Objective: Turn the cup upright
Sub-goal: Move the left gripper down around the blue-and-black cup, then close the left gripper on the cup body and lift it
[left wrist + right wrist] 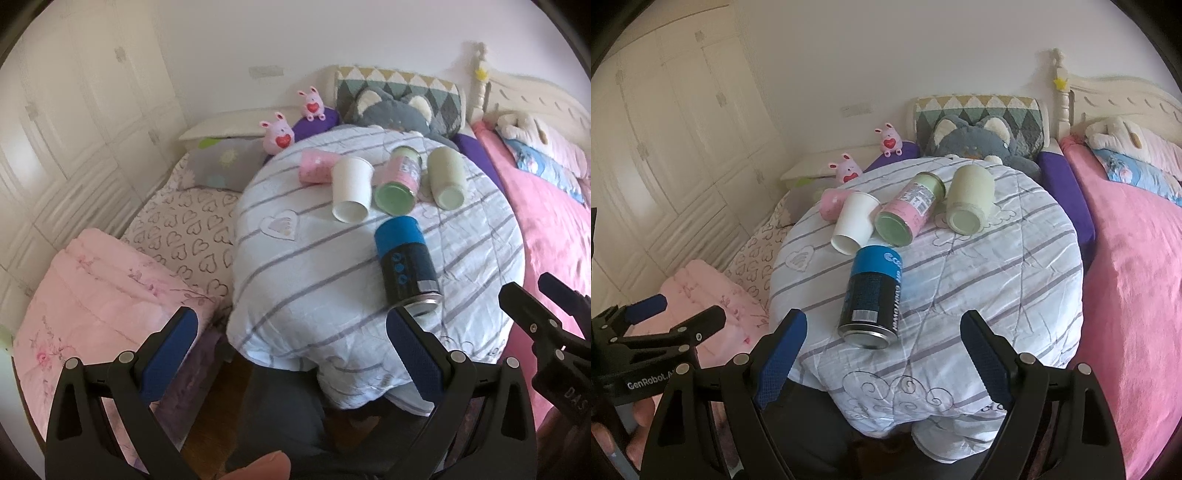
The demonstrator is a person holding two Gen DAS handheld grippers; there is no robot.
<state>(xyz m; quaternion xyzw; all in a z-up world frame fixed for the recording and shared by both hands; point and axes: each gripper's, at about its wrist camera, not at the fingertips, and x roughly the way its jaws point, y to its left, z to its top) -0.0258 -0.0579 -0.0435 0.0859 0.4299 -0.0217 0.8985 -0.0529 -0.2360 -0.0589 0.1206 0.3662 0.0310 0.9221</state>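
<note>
**Five containers on their sides, both grippers open**

On the striped quilt (997,280) five containers lie tipped over. Farthest left is a pink cup (831,203), mostly hidden behind the white cup (854,223). The white cup, a plain paper one, lies on its side with its wide mouth toward the camera; what shows of its inside is empty. Its right side touches a pink-and-green can (909,214), whose green end faces forward. Well apart to the right lies a pale green jar (968,199), its base toward the camera. Nearest the camera is a blue-and-black can (872,295), with its metal end forward, just in front of the white cup and the pink-and-green can.

The left gripper (291,354) hangs over the quilt's near edge, jaws spread wide and holding nothing. The right gripper (884,354) is likewise wide open and empty, the blue-and-black can lying just ahead between its fingers.
</note>
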